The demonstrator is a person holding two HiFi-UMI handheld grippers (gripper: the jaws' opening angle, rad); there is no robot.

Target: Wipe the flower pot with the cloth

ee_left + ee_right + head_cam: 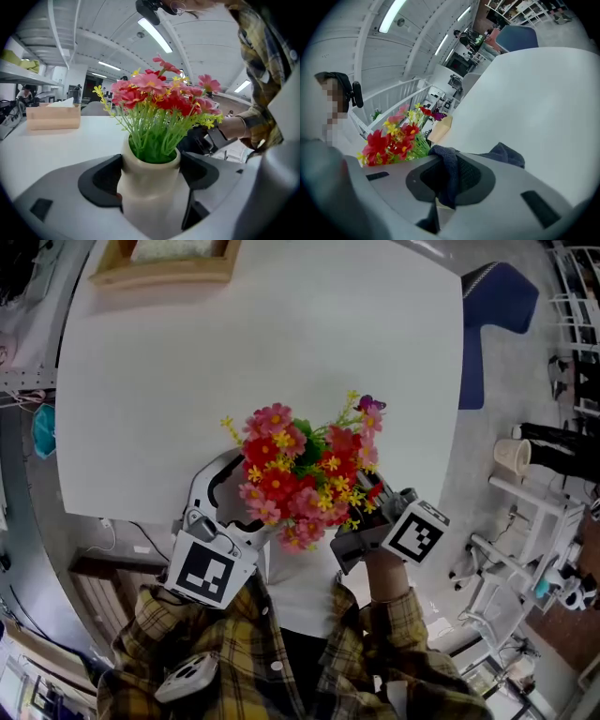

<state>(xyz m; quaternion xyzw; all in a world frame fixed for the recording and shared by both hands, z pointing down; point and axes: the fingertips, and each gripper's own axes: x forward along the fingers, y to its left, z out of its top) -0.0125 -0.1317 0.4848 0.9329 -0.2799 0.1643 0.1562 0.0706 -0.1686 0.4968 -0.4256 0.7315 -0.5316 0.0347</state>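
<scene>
Your left gripper [151, 177] clasps the pot [147, 206] by its neck, in front of you at the table [281, 334] edge. Your right gripper [445, 183] pinches the cloth [449, 164]. Wiping looks about to start, so press the cloth against the pot's side and rub around it.

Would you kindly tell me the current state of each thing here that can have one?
flower pot: upright, gripped at its neck, filled with flowers.
cloth: bunched, pinched between jaws, one end sticking out past them.
left gripper: jaws wide, closed on the flower pot.
right gripper: closed on the cloth.
wooden box: open-topped, standing at the far edge of the table.
</scene>
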